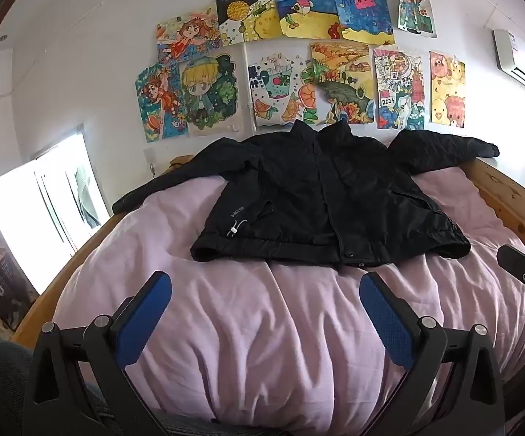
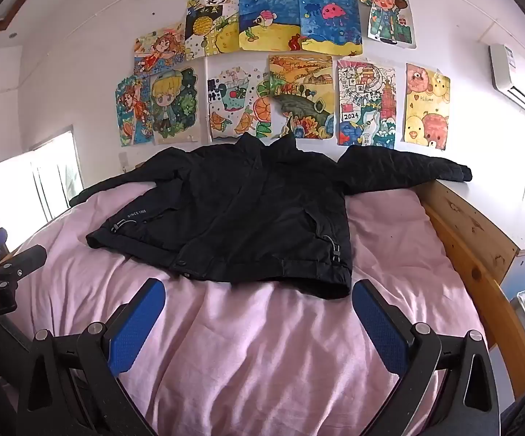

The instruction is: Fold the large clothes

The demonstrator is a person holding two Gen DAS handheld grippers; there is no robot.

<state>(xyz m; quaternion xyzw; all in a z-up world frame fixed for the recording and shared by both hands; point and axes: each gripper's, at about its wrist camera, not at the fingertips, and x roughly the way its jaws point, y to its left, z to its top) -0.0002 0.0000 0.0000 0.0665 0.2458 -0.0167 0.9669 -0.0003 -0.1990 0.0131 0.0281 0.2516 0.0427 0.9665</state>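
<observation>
A: Left wrist view first?
B: The left gripper (image 1: 265, 296) hangs released, jaws spread wide over bare pink bedding (image 1: 262, 327). The black jacket (image 1: 327, 196) lies flat and unfolded on the far half of the bed, sleeves out, collar toward the wall of drawings (image 1: 298, 54).
A: And the right wrist view?
B: The right gripper (image 2: 258, 299) is released too, nothing between its 2 fingers. The jacket hem lies just beyond its right finger (image 2: 378, 323), near the wooden bed frame (image 2: 473, 239).

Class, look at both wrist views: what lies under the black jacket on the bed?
The black jacket lies spread on a wrinkled pink bedsheet, one sleeve draped over the wooden bed frame. The sheet directly beneath the jacket is covered from view.
</observation>
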